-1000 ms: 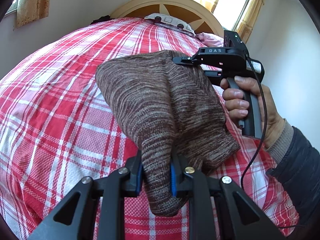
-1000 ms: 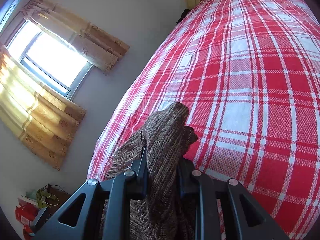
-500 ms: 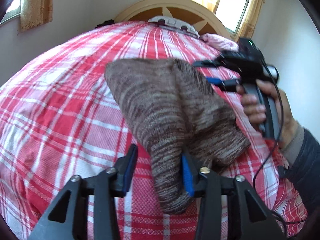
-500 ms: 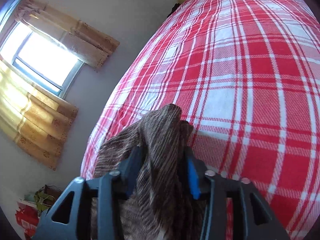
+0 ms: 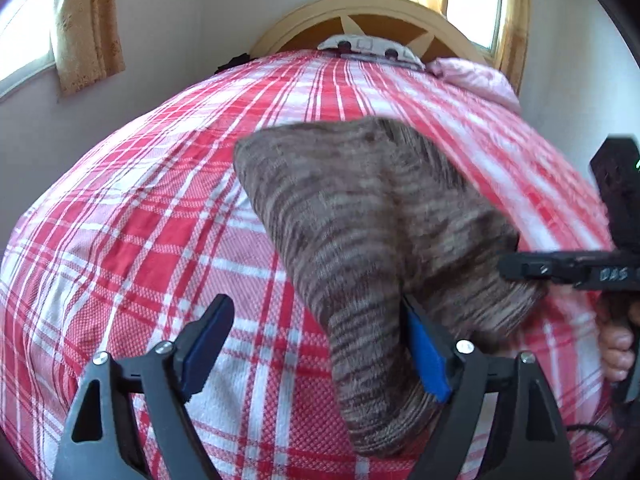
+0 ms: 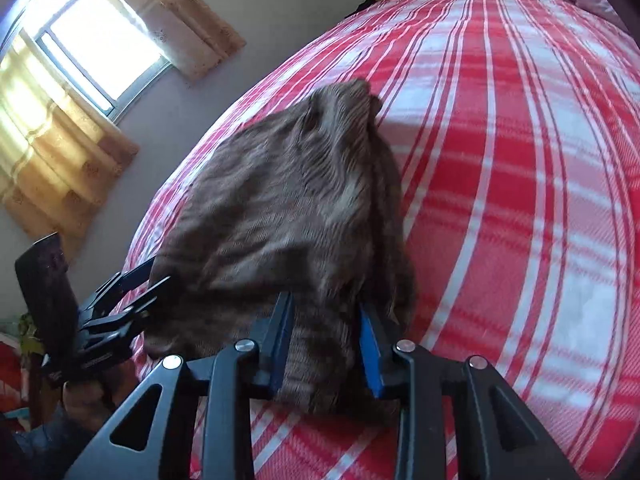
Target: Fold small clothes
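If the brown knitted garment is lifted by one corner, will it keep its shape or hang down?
The brown knitted garment will probably hang down: it already sags in soft folds on the plaid bedspread. It seems light, since its thin knit drapes loosely. It likely will not slip, as the knit looks rough.

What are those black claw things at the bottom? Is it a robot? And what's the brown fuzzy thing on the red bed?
It's not a robot. A person holds two black grabbing tools, and each has a camera looking out between its jaws. One picture comes from the left gripper, the other from the right gripper. The brown thing is a small knitted garment lying on the red checked blanket of a bed. The left jaws stand wide open, with the garment touching one side. The right jaws have the garment between them, but I cannot tell whether they squeeze it.
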A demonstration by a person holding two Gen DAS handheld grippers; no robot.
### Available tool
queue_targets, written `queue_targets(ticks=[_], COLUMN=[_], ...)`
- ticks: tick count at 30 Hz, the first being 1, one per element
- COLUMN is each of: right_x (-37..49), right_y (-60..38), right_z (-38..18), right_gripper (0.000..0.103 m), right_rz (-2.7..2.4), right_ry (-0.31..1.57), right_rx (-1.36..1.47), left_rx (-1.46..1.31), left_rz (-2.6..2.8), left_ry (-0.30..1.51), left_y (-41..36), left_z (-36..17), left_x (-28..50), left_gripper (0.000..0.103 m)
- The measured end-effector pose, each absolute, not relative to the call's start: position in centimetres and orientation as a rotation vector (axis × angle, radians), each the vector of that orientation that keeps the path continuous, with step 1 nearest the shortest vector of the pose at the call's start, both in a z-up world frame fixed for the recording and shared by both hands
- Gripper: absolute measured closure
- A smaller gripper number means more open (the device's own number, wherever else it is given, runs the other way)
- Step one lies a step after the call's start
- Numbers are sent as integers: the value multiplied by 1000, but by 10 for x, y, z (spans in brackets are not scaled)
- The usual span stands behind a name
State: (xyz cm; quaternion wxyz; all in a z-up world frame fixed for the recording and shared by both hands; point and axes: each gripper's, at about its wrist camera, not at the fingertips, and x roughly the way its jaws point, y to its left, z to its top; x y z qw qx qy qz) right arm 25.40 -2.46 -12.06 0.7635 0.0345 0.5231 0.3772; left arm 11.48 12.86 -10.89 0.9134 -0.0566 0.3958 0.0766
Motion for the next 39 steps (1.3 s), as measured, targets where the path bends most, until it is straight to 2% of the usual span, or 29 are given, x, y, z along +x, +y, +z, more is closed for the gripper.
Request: queue_targets(ticks=[3, 4, 5, 6, 7, 12, 15, 18, 19, 22, 24, 26, 27, 28, 35, 39], right_x=[240, 236, 233, 232, 234, 232, 230, 237, 236, 234, 233, 234, 233, 236, 262, 263], right_y=[-33, -34, -33, -33, -34, -47, -57, -60, -64, -68, -59, -41, -32, -22, -2, -14], right_z=[-121, -121, -119, -121, -122, -100, -92, -115, -112, -88, -66, -52, -49, -49, -105, -107], right_gripper=[70, 73, 79, 89, 94, 97, 100, 100, 99, 97, 95, 78, 57, 50, 51, 51], right_rz=[833, 832, 832, 834, 832, 806, 722, 697, 695, 643, 650, 733, 801, 873, 801, 826], right_ry=[1145, 1140, 1128, 1128, 1135, 1070, 1047, 1134, 1103, 1015, 938, 903, 902, 902, 1055, 1053], right_rx=[102, 94, 79, 75, 87, 86, -2, -33, -25, -33, -49, -43, -21, 16, 0, 66], left_rx=[-143, -152, -161, -167, -169, -146, -103, -133, -141, -155, -149, -125, -110, -97, -121, -106], left_rz=[157, 162, 168, 174, 177, 203, 208, 207, 213, 254, 283, 307, 326, 343, 300, 290], left_ry=[804, 799, 793, 783, 774, 789, 843, 802, 777, 671, 661, 709, 720, 739, 783, 802], left_y=[131, 133, 135, 137, 138, 139, 130, 133, 136, 149, 158, 163, 164, 166, 166, 164], left_z=[-112, -109, -106, -102, -99, -99, -115, -105, -99, -71, -62, -67, -72, -80, -109, -112], left_x=[111, 111, 113, 113, 114, 123, 127, 124, 121, 117, 125, 142, 148, 154, 166, 171], left_gripper=[17, 17, 15, 13, 12, 0, 0, 0, 0, 1, 0, 0, 0, 0, 0, 0])
